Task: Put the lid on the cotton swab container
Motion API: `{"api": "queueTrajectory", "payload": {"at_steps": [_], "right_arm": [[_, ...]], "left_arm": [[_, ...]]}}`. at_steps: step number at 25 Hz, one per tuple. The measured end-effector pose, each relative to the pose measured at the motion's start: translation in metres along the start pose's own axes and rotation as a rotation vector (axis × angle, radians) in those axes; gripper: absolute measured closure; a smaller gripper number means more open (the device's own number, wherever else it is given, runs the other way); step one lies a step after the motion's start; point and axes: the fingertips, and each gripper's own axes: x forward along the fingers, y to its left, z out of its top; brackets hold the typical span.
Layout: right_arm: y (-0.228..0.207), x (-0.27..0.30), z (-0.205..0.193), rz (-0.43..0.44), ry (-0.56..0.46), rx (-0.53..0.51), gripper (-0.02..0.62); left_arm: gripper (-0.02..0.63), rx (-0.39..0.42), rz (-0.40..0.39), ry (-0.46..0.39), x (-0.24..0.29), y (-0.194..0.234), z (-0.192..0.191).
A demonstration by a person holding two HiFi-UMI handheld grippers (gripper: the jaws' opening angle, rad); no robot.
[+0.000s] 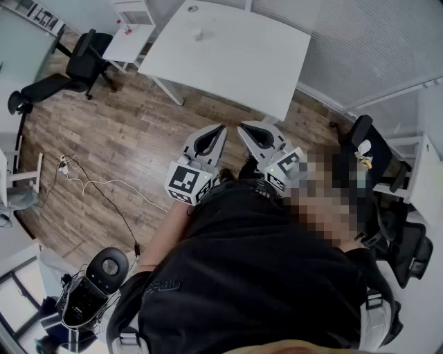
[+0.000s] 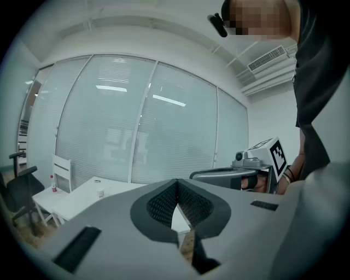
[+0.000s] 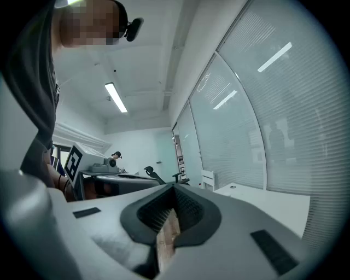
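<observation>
A small clear container [image 1: 197, 32] stands on the white table [image 1: 242, 48], well ahead of me across the wooden floor. A small round lid [image 1: 192, 9] lies farther back on the same tabletop. I hold both grippers close to my chest, side by side and pointing at the table. The left gripper [image 1: 219, 131] is shut with nothing in it. Beside it the right gripper [image 1: 246, 130] is also shut and holds nothing. The left gripper view looks past closed jaws [image 2: 177, 188] to the container [image 2: 100, 193] far off. In the right gripper view the gripper [image 3: 174, 191] is closed too.
A black office chair [image 1: 83, 66] and a small white side table [image 1: 128, 38] stand left of the table. Cables [image 1: 83, 181] trail over the floor at left. Another chair base [image 1: 97, 283] sits at the lower left, and dark chairs [image 1: 387, 173] at the right.
</observation>
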Motion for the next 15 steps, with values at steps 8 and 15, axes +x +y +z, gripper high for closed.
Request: {"api": "queueTrajectory", "payload": {"at_steps": [8,15], "right_arm": [[-0.02,0.001,0.002,0.011,0.001,0.001,0.572],[-0.052,0.007,0.006,0.053,0.016,0.025,0.572]], "left_arm": [[0.592,0.0,0.01,-0.006,0.019,0.003,0.004],[0.592,0.009,0.042,-0.008,0.051,0.01,0.011]]}}
